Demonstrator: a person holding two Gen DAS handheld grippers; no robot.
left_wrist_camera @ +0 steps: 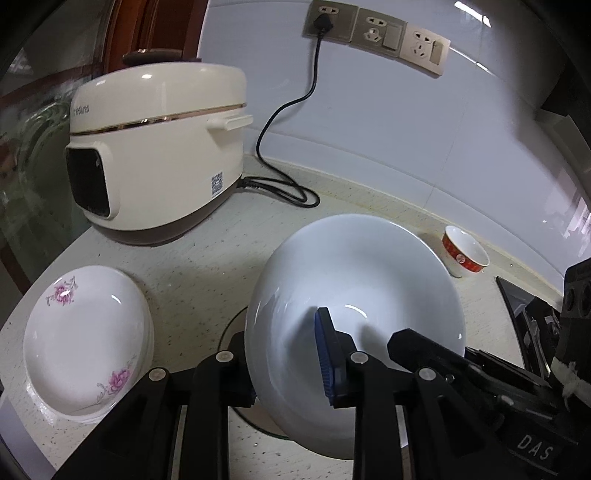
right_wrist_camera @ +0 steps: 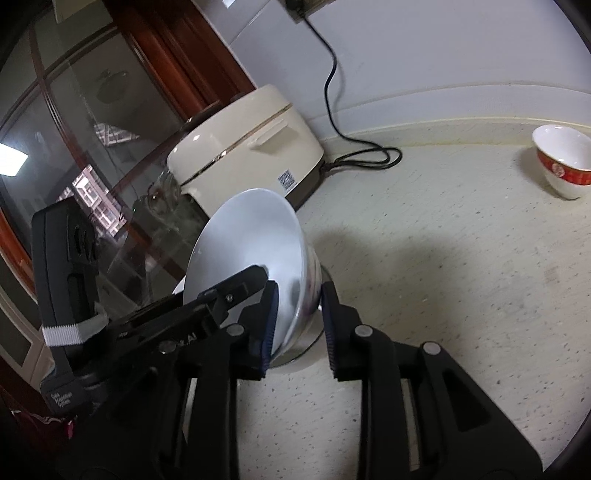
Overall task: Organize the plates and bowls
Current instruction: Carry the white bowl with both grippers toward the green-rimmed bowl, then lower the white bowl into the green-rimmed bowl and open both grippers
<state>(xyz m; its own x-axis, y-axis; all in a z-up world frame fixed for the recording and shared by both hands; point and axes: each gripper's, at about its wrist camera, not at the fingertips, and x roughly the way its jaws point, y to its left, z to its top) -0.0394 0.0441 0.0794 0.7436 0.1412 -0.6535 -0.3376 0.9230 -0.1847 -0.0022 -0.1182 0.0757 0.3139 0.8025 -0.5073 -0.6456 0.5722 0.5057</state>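
Note:
A large white bowl (left_wrist_camera: 354,280) is held tilted above the counter. My left gripper (left_wrist_camera: 286,363) is shut on its near rim, one blue pad inside the bowl, the other finger hidden outside. In the right wrist view the same bowl (right_wrist_camera: 247,236) stands on edge. My right gripper (right_wrist_camera: 297,325) straddles its rim with jaws apart, the left pad against the inside, the right pad clear of the outer wall. A stack of flowered white plates (left_wrist_camera: 85,339) lies at the left. A small red-banded bowl (left_wrist_camera: 463,254) stands at the back right, and also shows in the right wrist view (right_wrist_camera: 563,166).
A cream rice cooker (left_wrist_camera: 155,147) stands at the back left, its black cord (left_wrist_camera: 288,122) running to wall sockets (left_wrist_camera: 332,18). A round metal ring (right_wrist_camera: 317,332) lies on the counter (right_wrist_camera: 461,277) under the bowl. A glass door (right_wrist_camera: 74,129) is at the left.

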